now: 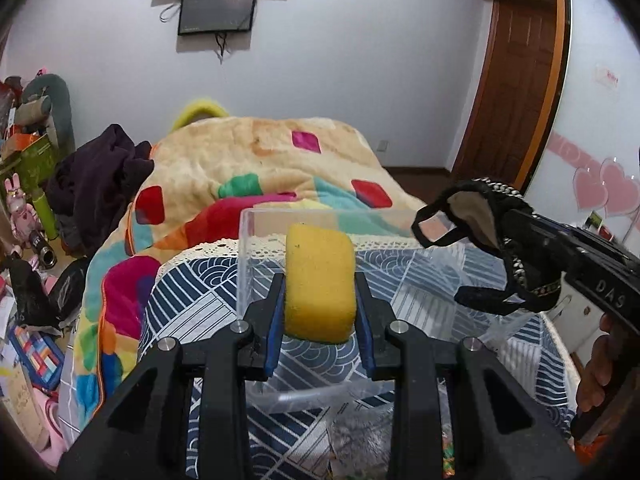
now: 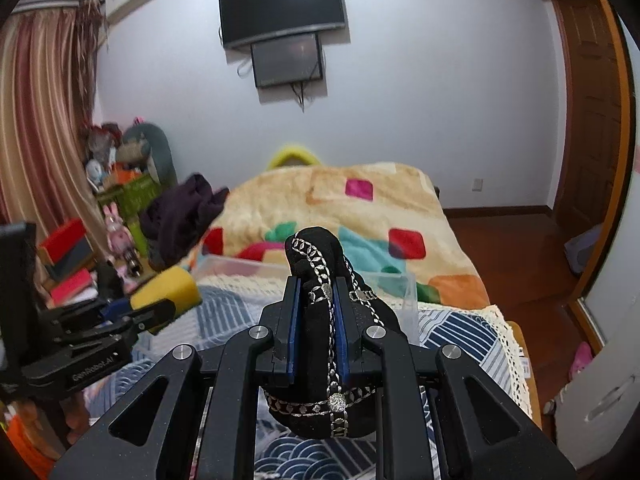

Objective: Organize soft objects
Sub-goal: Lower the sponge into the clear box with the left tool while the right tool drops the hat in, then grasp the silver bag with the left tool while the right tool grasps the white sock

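My left gripper (image 1: 320, 292) is shut on a yellow sponge (image 1: 320, 284) and holds it above a clear plastic box (image 1: 256, 264) on the patterned table cover. My right gripper (image 2: 316, 312) is shut on a black soft cloth item with silver chain trim (image 2: 316, 256). In the left wrist view that black item (image 1: 480, 216) hangs at the right, over the box's right side, with the right gripper (image 1: 516, 216) gripping it. In the right wrist view the left gripper (image 2: 160, 312) with the sponge (image 2: 168, 284) is at the left, and the box (image 2: 400, 292) lies ahead.
A bed with a colourful blanket (image 1: 256, 160) lies behind the table, with a dark garment (image 1: 96, 176) on its left edge. Cluttered toys and boxes (image 1: 24, 200) fill the floor at left. A wooden door (image 1: 516, 80) stands at right.
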